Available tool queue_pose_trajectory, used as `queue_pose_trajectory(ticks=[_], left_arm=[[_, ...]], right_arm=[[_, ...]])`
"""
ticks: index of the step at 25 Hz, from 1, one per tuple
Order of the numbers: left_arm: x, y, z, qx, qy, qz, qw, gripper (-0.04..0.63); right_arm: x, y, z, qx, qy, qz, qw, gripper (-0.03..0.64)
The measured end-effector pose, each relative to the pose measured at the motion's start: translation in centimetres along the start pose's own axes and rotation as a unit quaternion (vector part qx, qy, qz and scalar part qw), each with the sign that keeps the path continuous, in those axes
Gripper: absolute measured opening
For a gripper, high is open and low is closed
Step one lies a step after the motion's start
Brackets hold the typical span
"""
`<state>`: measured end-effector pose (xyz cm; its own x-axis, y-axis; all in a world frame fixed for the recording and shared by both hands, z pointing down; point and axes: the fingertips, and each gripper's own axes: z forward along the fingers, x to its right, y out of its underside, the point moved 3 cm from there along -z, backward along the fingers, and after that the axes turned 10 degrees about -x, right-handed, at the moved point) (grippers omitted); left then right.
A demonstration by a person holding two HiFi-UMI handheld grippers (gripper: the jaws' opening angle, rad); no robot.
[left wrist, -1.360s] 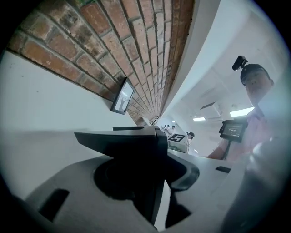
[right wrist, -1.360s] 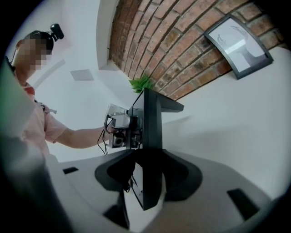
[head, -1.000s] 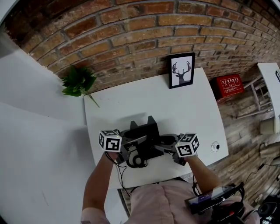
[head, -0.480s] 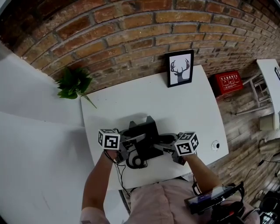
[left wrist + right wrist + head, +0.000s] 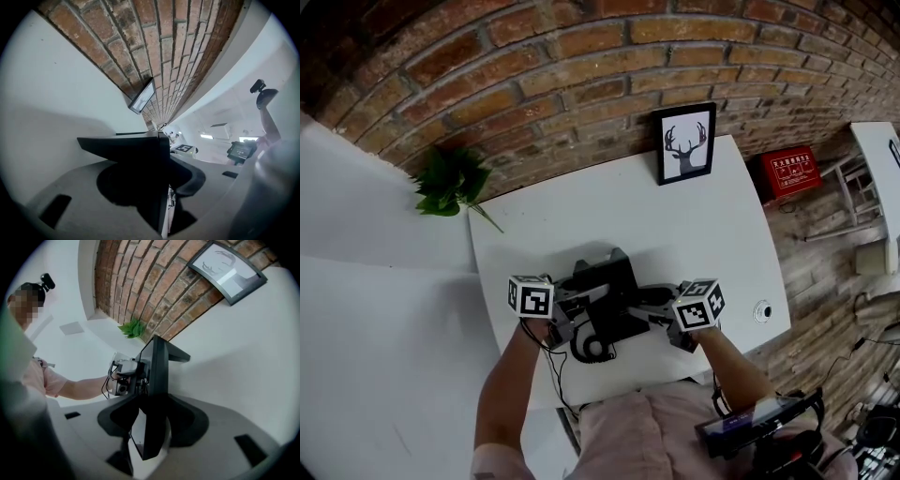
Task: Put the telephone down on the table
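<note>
We find the black telephone (image 5: 607, 298) clamped at its two sides by the left tongs (image 5: 574, 307) and the right tongs (image 5: 652, 311), low over the near tabletop (image 5: 694, 216). Contact with it is unconfirmed. We advise lowering both sides level and together, and releasing only once the base sits flat.

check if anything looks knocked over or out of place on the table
Nothing stands out. The left gripper and right gripper clamp the telephone between them, and the picture frame stands upright at the back edge of the table.
</note>
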<state>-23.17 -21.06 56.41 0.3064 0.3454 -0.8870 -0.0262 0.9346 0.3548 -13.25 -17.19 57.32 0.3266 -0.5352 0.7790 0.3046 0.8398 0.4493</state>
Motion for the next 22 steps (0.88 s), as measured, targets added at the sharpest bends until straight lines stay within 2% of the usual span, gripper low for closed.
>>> queue_pose_trajectory(ticks=[11, 15, 16, 18, 20, 22], left_arm=[[-0.3, 0.0, 0.0, 0.003, 0.029, -0.025, 0.9993, 0.183], [-0.4, 0.0, -0.2, 0.026, 0.035, -0.04, 0.9983, 0.192], [-0.4, 0.0, -0.3, 0.032, 0.037, -0.044, 0.9978, 0.203], [-0.3, 0.2, -0.5, 0.039, 0.039, -0.048, 0.9974, 0.274], [-0.4, 0.4, -0.9, 0.039, 0.03, -0.041, 0.998, 0.332], [-0.2, 0.7, -1.5, 0.038, 0.018, -0.027, 0.9988, 0.362]], right_arm=[[0.0, -0.2, 0.2, 0.0, -0.003, 0.004, 1.0, 0.189], [0.0, -0.2, 0.1, 0.004, -0.007, 0.004, 1.0, 0.186], [0.0, -0.3, 0.1, 0.004, -0.008, 0.004, 1.0, 0.186], [0.0, -0.3, 0.1, 0.003, -0.008, 0.003, 1.0, 0.186], [0.0, -0.2, 0.2, 0.002, -0.008, 0.002, 1.0, 0.187], [0.0, -0.3, 0.2, 0.002, -0.008, 0.001, 1.0, 0.189]])
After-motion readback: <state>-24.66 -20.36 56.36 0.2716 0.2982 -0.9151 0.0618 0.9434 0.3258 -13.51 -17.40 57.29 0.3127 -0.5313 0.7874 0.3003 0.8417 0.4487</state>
